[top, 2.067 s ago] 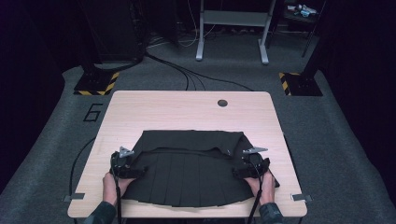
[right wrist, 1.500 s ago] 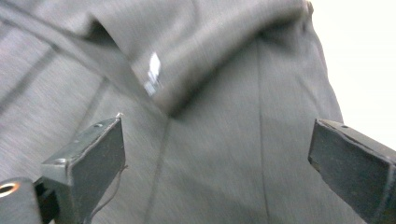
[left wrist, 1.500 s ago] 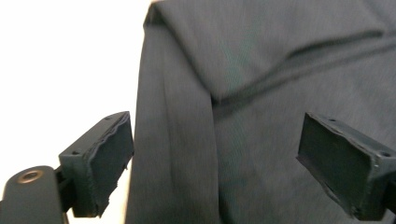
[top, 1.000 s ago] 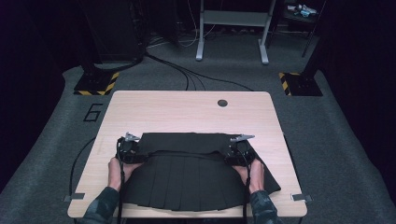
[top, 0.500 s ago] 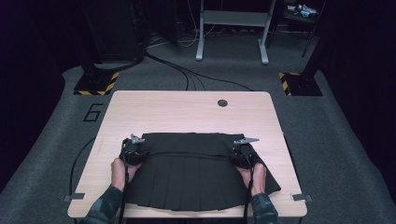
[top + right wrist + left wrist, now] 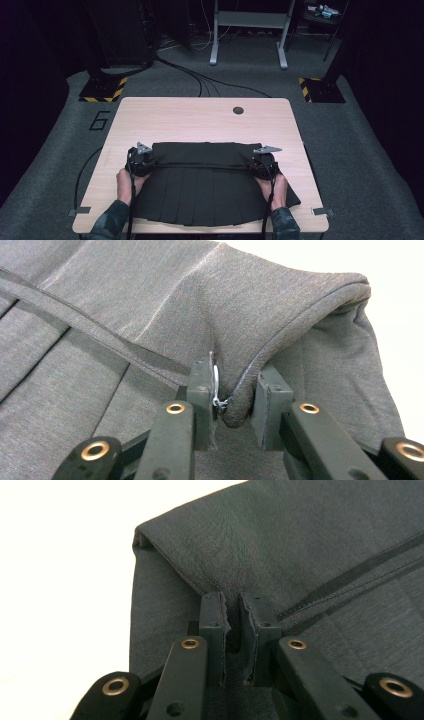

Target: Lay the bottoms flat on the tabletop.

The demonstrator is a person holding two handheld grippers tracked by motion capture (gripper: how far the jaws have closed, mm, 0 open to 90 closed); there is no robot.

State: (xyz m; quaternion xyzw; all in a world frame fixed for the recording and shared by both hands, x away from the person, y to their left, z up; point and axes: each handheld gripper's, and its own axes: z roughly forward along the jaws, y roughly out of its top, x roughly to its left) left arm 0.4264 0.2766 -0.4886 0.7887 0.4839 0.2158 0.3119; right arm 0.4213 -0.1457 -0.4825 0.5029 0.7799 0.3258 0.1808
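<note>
From above, a dark pleated skirt (image 6: 205, 187) lies flat on the near half of a wooden table (image 6: 200, 122), its top band folded over toward the person. The left gripper (image 6: 140, 159) and right gripper (image 6: 263, 159) sit at the two ends of that fold, hands (image 6: 126, 182) low behind them, forearms entering from the table's near edge, roughly parallel.

Along the left gripper (image 6: 232, 625), the jaws stand nearly together, with the folded cloth (image 6: 280, 555) running between them; a narrow gap remains.

Along the right gripper (image 6: 235, 390), the jaws are clamped on a bunched corner of the fabric (image 6: 280, 315), a small metal ring (image 6: 216, 387) caught against one pad.

To fold cleanly, both ends should probably travel level and together, keeping the crease straight and the pleats undisturbed.
</note>
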